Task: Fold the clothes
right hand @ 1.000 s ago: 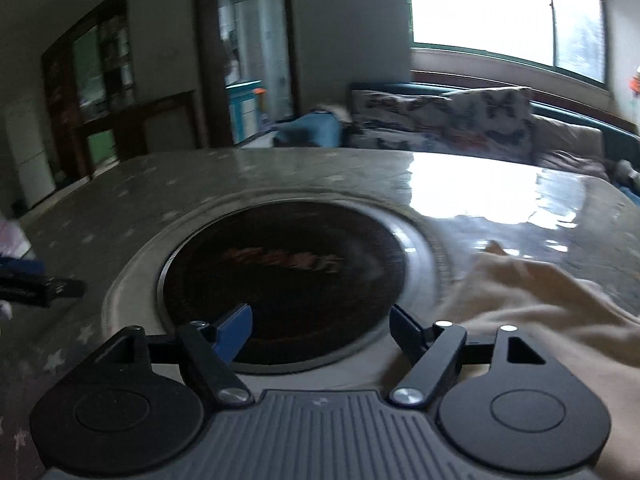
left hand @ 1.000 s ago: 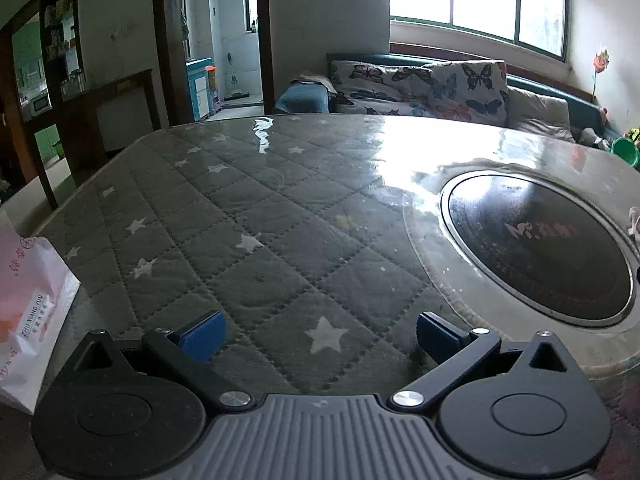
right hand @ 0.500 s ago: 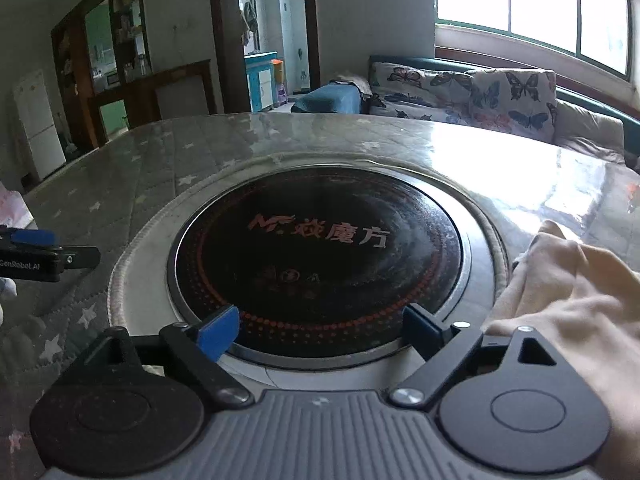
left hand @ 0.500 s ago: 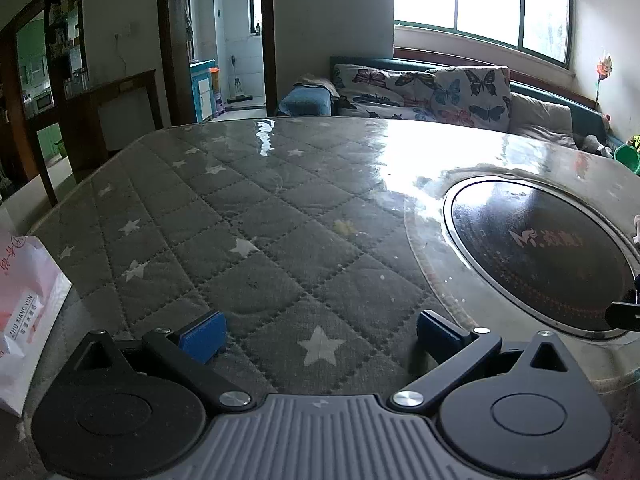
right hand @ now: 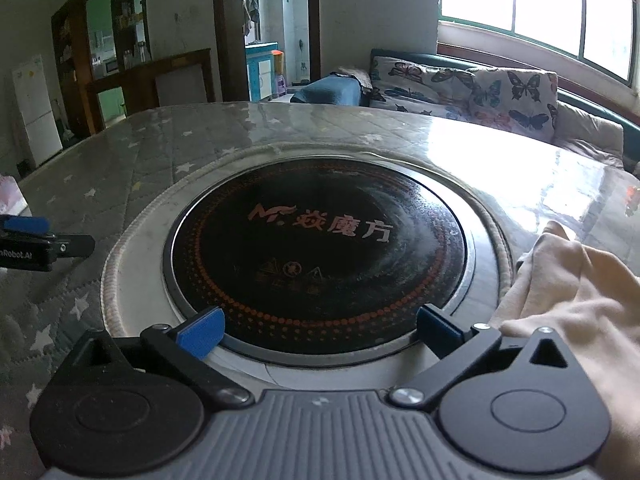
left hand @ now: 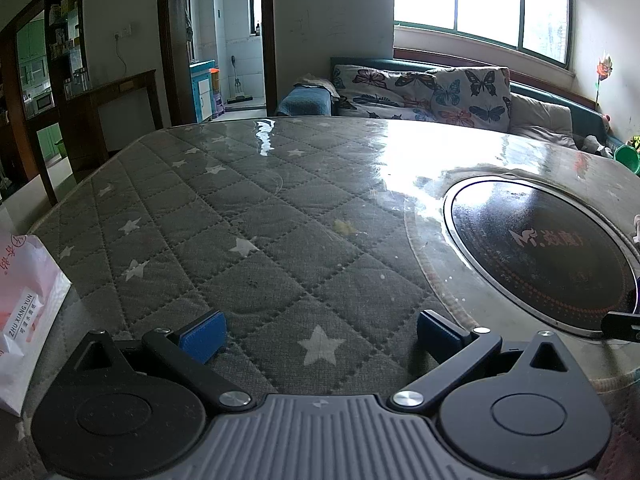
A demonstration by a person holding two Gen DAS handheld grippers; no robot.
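A cream-coloured garment (right hand: 568, 288) lies crumpled on the table at the right of the right wrist view, just beyond my right finger. My right gripper (right hand: 318, 330) hovers over the near rim of the round black cooktop (right hand: 316, 240); its jaws are opening, with nothing between them. My left gripper (left hand: 318, 332) stands open above the grey star-patterned quilted table cover (left hand: 240, 216), holding nothing. In the right wrist view the left gripper's finger (right hand: 44, 244) shows at the left edge. The right gripper's tip (left hand: 622, 322) shows at the right edge of the left wrist view.
A pink and white paper bag (left hand: 24, 312) leans at the table's left edge. Glossy plastic covers the table (right hand: 520, 160). Behind it stand a sofa with butterfly cushions (left hand: 432, 92), a dark wooden cabinet (left hand: 116, 112) and a doorway.
My right gripper has opened wider and swung left and down, from over the garment's edge to over the cooktop's near rim. The left gripper has stayed put.
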